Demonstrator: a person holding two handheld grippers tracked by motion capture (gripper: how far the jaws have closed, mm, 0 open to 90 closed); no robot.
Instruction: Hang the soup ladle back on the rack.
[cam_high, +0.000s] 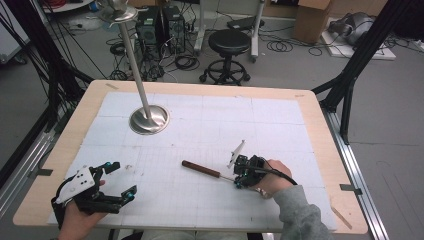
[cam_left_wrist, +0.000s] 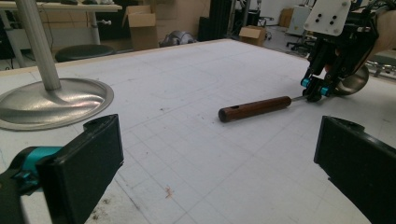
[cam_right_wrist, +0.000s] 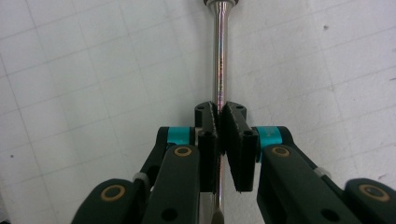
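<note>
A utensil with a dark wooden handle (cam_high: 201, 170) (cam_left_wrist: 254, 108) and a thin metal shaft (cam_right_wrist: 219, 56) lies on the white gridded mat (cam_high: 215, 125), right of centre. My right gripper (cam_high: 238, 182) (cam_left_wrist: 317, 91) (cam_right_wrist: 220, 116) points down at it, and its pads are pressed on the shaft from both sides. In the left gripper view a shiny metal bowl (cam_left_wrist: 355, 80) sits just behind that gripper, at the shaft's end. My left gripper (cam_high: 123, 179) (cam_left_wrist: 219, 140) rests at the front left of the table. Its jaws are wide apart with nothing between them.
A metal stand with a round base (cam_high: 148, 120) (cam_left_wrist: 51, 100) and a tall slanting pole (cam_high: 131, 55) sits at the back left of the mat. The wooden table rim (cam_high: 320, 145) frames the mat. A black stool (cam_high: 228, 42) stands on the floor beyond.
</note>
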